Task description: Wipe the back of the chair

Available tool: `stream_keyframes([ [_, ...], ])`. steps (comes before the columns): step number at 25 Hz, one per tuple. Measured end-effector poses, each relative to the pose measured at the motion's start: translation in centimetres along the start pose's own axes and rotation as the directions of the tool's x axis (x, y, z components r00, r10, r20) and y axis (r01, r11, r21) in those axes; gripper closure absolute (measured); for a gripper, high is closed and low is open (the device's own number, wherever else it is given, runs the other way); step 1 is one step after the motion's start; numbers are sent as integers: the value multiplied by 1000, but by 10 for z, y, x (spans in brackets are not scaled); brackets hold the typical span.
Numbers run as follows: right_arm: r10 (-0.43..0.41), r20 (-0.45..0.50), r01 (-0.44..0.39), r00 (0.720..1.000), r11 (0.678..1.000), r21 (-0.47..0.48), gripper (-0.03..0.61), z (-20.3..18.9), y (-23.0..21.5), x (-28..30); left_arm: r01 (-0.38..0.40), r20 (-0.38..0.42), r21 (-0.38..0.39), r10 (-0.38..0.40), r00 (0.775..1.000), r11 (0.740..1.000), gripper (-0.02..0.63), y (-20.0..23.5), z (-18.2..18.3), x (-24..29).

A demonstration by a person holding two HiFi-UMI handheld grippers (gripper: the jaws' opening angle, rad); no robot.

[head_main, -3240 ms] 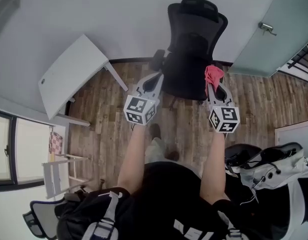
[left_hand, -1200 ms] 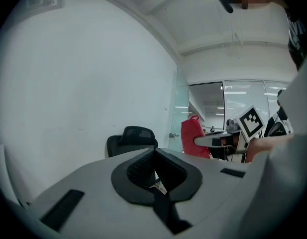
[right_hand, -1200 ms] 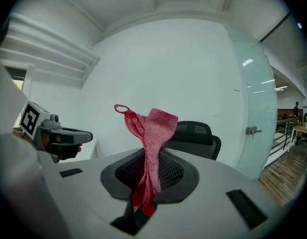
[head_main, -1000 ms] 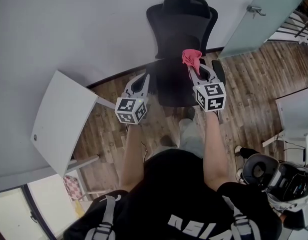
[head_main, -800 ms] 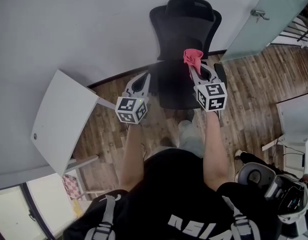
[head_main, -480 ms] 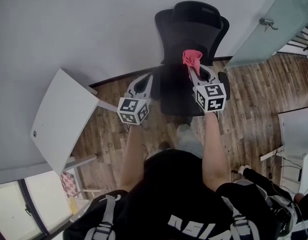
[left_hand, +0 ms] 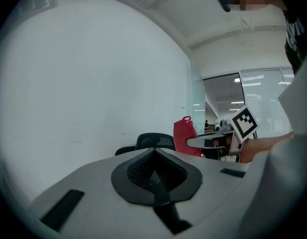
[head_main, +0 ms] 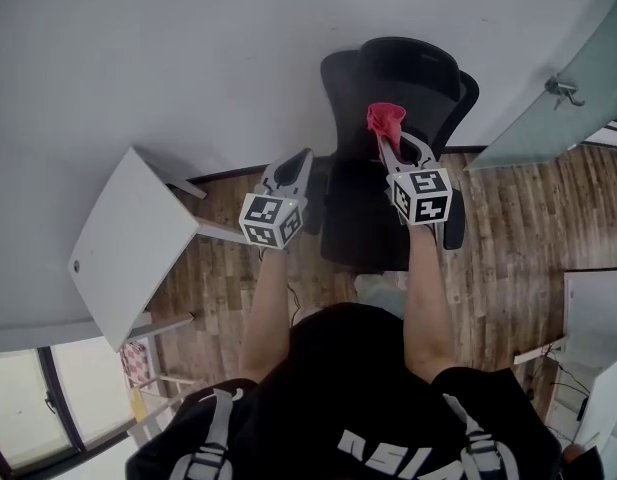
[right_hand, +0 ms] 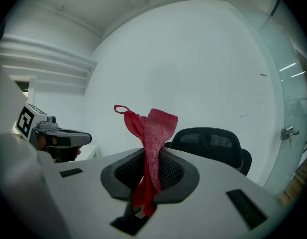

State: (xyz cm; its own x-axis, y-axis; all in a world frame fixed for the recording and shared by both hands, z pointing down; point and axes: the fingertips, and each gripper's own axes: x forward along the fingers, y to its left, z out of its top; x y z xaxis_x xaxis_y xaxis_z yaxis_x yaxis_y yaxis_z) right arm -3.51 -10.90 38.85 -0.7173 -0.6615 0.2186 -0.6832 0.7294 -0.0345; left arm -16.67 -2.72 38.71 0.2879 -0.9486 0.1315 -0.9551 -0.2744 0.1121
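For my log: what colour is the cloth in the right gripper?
Red-pink cloth, clearest in the right gripper view.

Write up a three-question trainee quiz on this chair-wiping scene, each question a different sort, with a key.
1. True or false: the left gripper holds the cloth.
2. Multiple choice: in the head view, the white table is A) right of the chair, B) left of the chair, C) on its seat.
3. Fill in: the right gripper has its jaws ___ on the cloth.

Key: 1 false (its jaws are together on nothing); 2 B; 3 shut.
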Motion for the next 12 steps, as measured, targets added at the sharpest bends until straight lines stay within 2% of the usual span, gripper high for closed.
stream_keyframes([
  [12,112,-37,-111,993,993,35,511,1,-72,71,-94,10,-33,94,995,995,589,4,8,87],
])
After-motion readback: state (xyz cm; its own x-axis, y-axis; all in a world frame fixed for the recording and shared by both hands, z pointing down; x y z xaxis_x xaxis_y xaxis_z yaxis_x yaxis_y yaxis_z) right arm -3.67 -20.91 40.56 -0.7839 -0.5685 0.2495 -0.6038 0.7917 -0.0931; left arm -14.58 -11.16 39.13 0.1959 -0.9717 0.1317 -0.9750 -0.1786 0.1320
